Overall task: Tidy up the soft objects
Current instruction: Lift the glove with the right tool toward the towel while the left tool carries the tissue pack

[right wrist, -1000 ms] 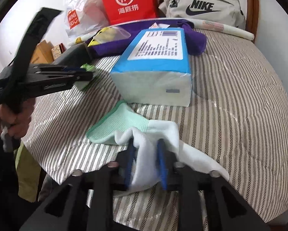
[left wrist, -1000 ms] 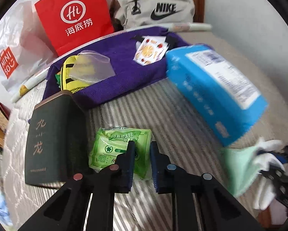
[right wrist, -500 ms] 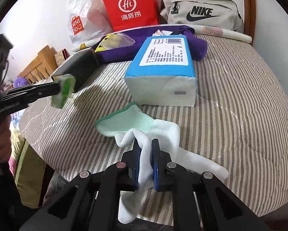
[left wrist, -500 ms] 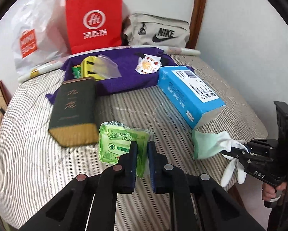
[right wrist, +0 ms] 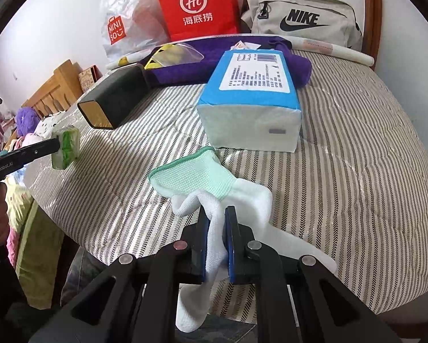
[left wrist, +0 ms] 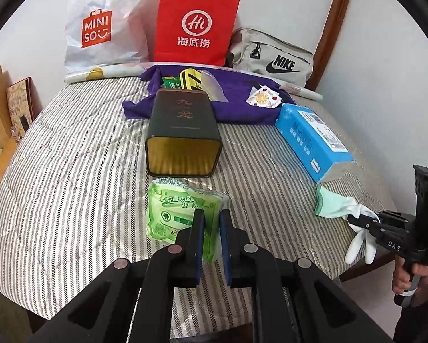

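I had both grippers loaded. My left gripper point(left wrist: 212, 230) was clamped on the green tissue pack point(left wrist: 179, 214), lifted clear above the near edge of the striped mattress point(left wrist: 71, 171), just in front of the open end of the dark tin point(left wrist: 182, 131). My right gripper point(right wrist: 216, 234) was pinched on the white glove point(right wrist: 236, 200) at the mattress's near right edge. The glove's mint cuff lay away from my jaws toward the blue tissue brick point(right wrist: 251, 108), its fingers trailing off the edge toward me.

What the next move turned on, I judged, was the tin. Its long axis ran straight away from my left gripper, mouth facing me, so the left hand was far nearer than the right. Whether the pack would fit that mouth I couldn't tell through the fisheye.
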Available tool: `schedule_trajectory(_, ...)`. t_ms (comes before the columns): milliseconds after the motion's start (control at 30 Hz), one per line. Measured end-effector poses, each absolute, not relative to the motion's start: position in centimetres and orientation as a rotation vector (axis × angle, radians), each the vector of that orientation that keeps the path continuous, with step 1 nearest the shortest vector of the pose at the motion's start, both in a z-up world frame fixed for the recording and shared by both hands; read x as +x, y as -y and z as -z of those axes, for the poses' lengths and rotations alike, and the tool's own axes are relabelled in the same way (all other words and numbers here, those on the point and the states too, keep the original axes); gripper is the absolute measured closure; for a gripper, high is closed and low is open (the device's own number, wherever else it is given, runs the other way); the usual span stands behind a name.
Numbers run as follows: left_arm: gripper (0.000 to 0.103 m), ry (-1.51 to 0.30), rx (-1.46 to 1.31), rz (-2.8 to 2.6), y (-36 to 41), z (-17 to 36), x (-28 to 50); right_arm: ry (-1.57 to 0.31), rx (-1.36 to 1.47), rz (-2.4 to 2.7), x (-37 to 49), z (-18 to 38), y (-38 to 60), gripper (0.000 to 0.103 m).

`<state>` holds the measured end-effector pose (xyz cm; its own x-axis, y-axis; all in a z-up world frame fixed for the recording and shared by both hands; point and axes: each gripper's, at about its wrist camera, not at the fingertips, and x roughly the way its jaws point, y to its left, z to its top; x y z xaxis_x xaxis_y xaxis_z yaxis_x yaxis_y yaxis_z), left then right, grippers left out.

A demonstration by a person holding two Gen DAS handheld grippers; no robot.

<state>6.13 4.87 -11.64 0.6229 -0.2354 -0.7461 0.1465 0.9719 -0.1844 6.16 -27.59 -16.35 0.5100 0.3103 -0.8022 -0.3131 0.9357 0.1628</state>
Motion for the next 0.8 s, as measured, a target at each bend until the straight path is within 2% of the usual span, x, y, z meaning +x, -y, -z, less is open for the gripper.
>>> schedule_trajectory(400,0.092,-0.884,-0.126,0.229,-4.6,11.2,6.7,-0.911,0.031,-0.379,5.3,13.8,28.4,0.094)
schedule_trajectory(800,0.092,-0.833,-0.132,0.220,-5.3,7.4,7.6,-0.828,-0.016,-0.432,6.9,8.8,27.4,0.094)
